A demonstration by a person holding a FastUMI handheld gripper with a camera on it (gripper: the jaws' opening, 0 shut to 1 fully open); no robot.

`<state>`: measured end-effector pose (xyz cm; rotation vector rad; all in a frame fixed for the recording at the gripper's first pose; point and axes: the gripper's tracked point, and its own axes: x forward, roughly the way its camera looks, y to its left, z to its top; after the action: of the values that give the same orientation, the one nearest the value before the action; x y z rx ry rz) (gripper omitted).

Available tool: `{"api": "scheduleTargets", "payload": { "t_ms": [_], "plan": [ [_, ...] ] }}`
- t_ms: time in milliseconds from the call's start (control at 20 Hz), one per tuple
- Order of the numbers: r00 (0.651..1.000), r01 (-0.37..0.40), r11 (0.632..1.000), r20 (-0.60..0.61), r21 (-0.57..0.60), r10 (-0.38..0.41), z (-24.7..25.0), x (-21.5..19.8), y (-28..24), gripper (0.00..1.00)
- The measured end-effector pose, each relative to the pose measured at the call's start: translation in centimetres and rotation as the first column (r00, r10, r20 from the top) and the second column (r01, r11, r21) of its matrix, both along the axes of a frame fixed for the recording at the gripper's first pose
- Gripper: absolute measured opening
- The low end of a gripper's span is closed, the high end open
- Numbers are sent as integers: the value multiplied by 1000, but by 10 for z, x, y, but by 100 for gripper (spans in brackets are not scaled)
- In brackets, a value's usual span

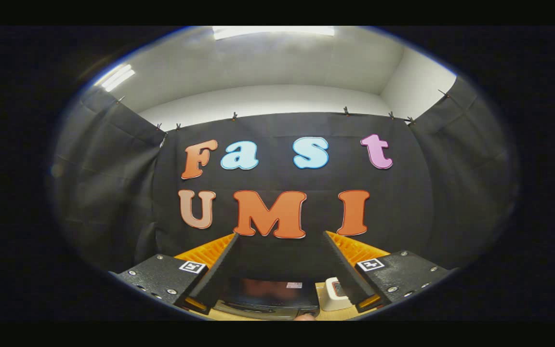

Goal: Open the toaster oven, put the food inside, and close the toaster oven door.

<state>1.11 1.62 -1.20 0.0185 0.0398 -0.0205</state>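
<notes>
I hold my gripper [281, 236] high, fingers spread apart, empty; the toaster oven [265, 299] sits low centre of the frame, between them.

The one camera rides on the gripper [280, 241], held high and level, facing the booth's back wall [277, 130]. The toaster oven [265, 299] lies low between its spread fingers.

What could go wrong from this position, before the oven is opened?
1. The gripper is open and held high, its fingers apart over the toaster oven; coming down with little of the oven in sight, it may miss the door.
2. The small white object beside the oven could be knocked.
</notes>
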Motion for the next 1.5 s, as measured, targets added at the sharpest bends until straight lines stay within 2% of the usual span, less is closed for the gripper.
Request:
{"api": "scheduleTargets", "payload": {
  "t_ms": [250,450,700,850,1100,1500],
  "plan": [
    [999,26,1000,-43,6,-25,-25,6,5,98],
    [995,1,999,-102,41,3,-54,7,21,98],
    [976,8,1000,-216,13,-5,-119,11,36,98],
    [954,-1,1000,-299,24,8,-167,13,51,98],
    [889,28,998,-457,64,4,-244,8,72,99],
    [832,33,999,-554,20,-16,-317,0,83,99]
  ]
}}
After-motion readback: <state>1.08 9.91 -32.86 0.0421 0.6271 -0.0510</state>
